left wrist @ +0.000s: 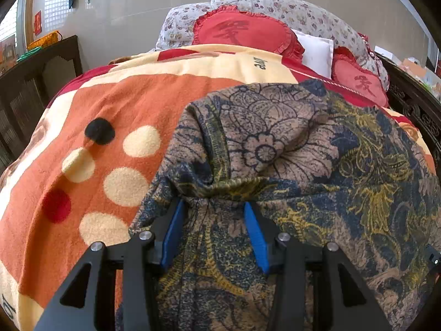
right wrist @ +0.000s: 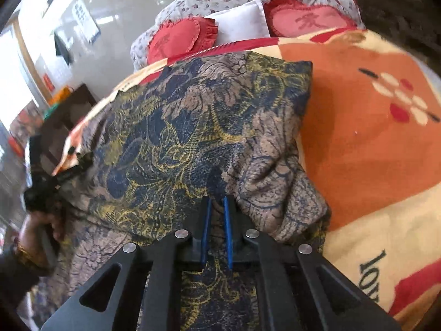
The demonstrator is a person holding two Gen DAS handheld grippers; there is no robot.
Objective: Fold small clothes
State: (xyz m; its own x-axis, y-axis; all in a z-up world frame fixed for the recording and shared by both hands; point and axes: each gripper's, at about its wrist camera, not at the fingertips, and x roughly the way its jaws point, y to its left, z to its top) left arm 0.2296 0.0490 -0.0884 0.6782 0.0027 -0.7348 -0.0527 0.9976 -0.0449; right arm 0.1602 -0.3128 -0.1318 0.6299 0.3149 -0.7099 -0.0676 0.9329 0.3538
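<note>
A thin garment (left wrist: 289, 149) printed in navy, tan and yellow florals lies spread on the bed. Its left edge is bunched into a ridge right at my left gripper's tips. My left gripper (left wrist: 214, 202) rests on that edge with its blue pads (left wrist: 173, 226) well apart. Cloth lies slack between them, so it is open. In the right wrist view the garment (right wrist: 187, 127) shows a folded far corner. My right gripper (right wrist: 217, 200) sits on its near right part, the blue pads a narrow gap apart and not pinching cloth. A hand (right wrist: 41, 226) holds the left gripper (right wrist: 52, 182) at the garment's left side.
The bed is covered by an orange and cream dotted blanket (left wrist: 115, 115). Red heart cushions (left wrist: 242, 30), a white pillow (left wrist: 317, 52) and a floral quilt (left wrist: 275, 2) are stacked at the head. Dark wooden furniture (left wrist: 35, 82) stands left of the bed, and a carved bed frame (left wrist: 413, 110) runs along its right.
</note>
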